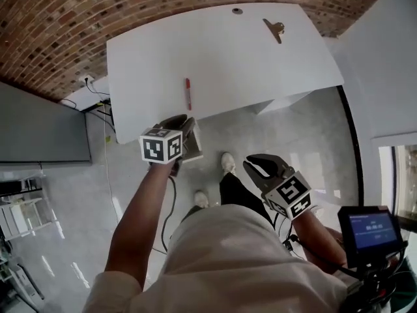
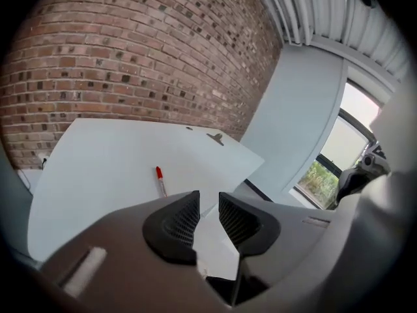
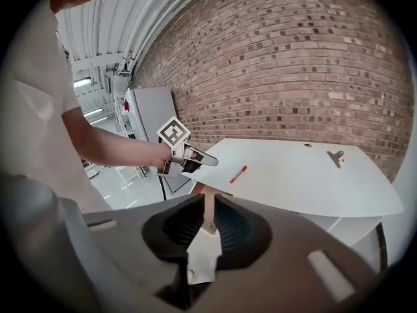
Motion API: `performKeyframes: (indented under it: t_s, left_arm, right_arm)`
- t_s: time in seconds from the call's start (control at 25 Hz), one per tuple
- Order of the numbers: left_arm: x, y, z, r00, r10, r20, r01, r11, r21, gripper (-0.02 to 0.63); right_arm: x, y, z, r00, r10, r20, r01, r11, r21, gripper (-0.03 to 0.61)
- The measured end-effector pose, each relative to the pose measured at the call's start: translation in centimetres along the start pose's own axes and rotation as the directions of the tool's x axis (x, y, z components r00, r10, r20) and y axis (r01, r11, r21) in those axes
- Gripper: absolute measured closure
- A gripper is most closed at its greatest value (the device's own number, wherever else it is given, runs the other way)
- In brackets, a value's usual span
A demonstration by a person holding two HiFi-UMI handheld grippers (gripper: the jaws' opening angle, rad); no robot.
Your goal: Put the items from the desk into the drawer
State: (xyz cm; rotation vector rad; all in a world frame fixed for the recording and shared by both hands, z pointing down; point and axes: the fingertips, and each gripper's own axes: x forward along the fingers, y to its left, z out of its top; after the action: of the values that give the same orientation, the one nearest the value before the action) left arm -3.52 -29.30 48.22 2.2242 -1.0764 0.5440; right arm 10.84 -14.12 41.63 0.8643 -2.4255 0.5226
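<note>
A white desk (image 1: 228, 57) stands ahead against the brick wall. A red pen (image 1: 188, 94) (image 2: 159, 180) (image 3: 238, 173) lies near its front edge. A bronze binder clip (image 1: 275, 28) (image 2: 214, 137) (image 3: 335, 156) rests at the far right. My left gripper (image 1: 184, 124) (image 2: 208, 204) hovers just short of the desk's front edge, below the pen, jaws a little apart and empty; it also shows in the right gripper view (image 3: 207, 158). My right gripper (image 1: 264, 167) (image 3: 210, 207) hangs lower and further back over the floor, a narrow gap between its jaws, holding nothing.
A white box-like unit (image 1: 280, 103) shows under the desk's right front. A dark panel (image 1: 39, 129) stands at the left, with cables (image 1: 98, 103) on the floor beside it. A small screen (image 1: 371, 230) sits at lower right. Grey floor lies below.
</note>
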Motion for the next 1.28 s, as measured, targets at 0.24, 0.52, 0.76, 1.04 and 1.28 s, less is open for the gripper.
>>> performKeyframes:
  t_s: [0.24, 0.52, 0.76, 1.04, 1.28]
  left_arm:
    - [9.1, 6.3, 0.5, 0.988, 0.093, -0.124, -0.101, 0.993, -0.057, 0.514]
    - [14.6, 11.5, 0.4, 0.949, 0.21, -0.234, -0.235, 0.968, -0.084, 0.514]
    - [16.9, 13.8, -1.0, 0.91, 0.263, -0.321, -0.305, 0.948, -0.086, 0.514]
    - [16.4, 14.0, -1.2, 0.901, 0.294, -0.317, -0.35, 0.927, -0.133, 0.563]
    - [14.5, 13.0, -0.7, 0.932, 0.285, -0.223, -0.328, 0.926, -0.186, 0.563]
  right_arm:
    - [2.5, -8.8, 1.3, 0.996, 0.066, -0.064, -0.065, 0.998, 0.017, 0.534]
    - [3.6, -16.1, 1.7, 0.99, 0.099, -0.097, -0.094, 0.994, 0.055, 0.534]
    - [4.9, -19.6, 1.5, 0.988, 0.117, -0.1, -0.109, 0.99, 0.084, 0.534]
    - [4.8, -19.7, 1.5, 0.988, 0.119, -0.097, -0.109, 0.989, 0.103, 0.534]
    - [5.3, -18.1, 1.0, 0.988, 0.121, -0.095, -0.113, 0.99, 0.086, 0.534]
